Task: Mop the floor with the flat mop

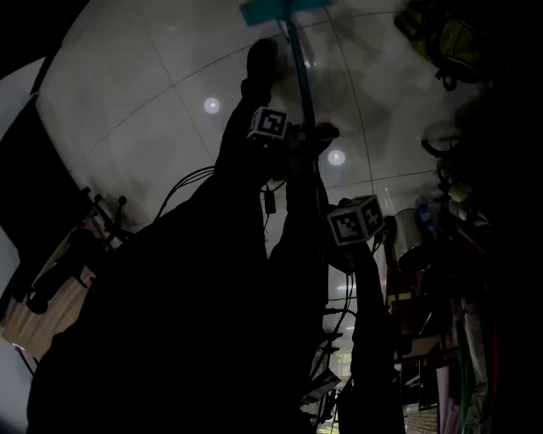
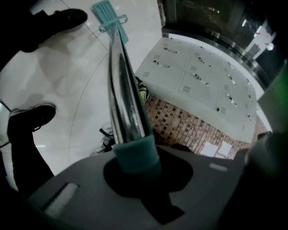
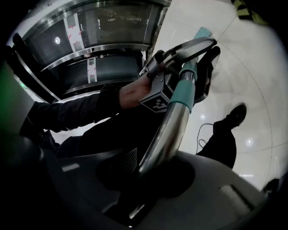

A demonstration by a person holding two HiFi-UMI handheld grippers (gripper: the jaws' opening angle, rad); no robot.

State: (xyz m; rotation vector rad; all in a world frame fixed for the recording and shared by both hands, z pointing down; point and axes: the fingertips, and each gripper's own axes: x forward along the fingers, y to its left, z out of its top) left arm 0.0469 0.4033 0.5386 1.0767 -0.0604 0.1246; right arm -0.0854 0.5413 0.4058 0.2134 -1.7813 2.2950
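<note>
Flat mop [image 1: 299, 75] held in two grippers, its head [image 1: 280, 8] on the tiled floor [image 1: 161, 102] at the top of the frame.
The left hand-held gripper [image 2: 139, 173] clamps the teal collar [image 2: 134, 152] and the right hand-held gripper [image 3: 150, 168] clamps the bare steel pole [image 3: 173, 121]. The mop is probably light and stiff, and the polished tube looks slippery, so the collar is likely the surer hold.

**Layout, seen from the head.** The flat mop [image 1: 284, 10] rests on the floor [image 1: 153, 110] ahead of the person, and its pole [image 1: 299, 76] runs back toward the body. The left tool [image 1: 293, 134] grips the pole on the part nearer the mop head. The right tool [image 1: 352, 225] grips it behind and to the right, closer to the person. A shoe [image 1: 261, 59] stands just left of the pole. Cables [image 1: 182, 182] lie on the floor at left, and stored clutter [image 1: 424, 237] lines the right edge.
</note>
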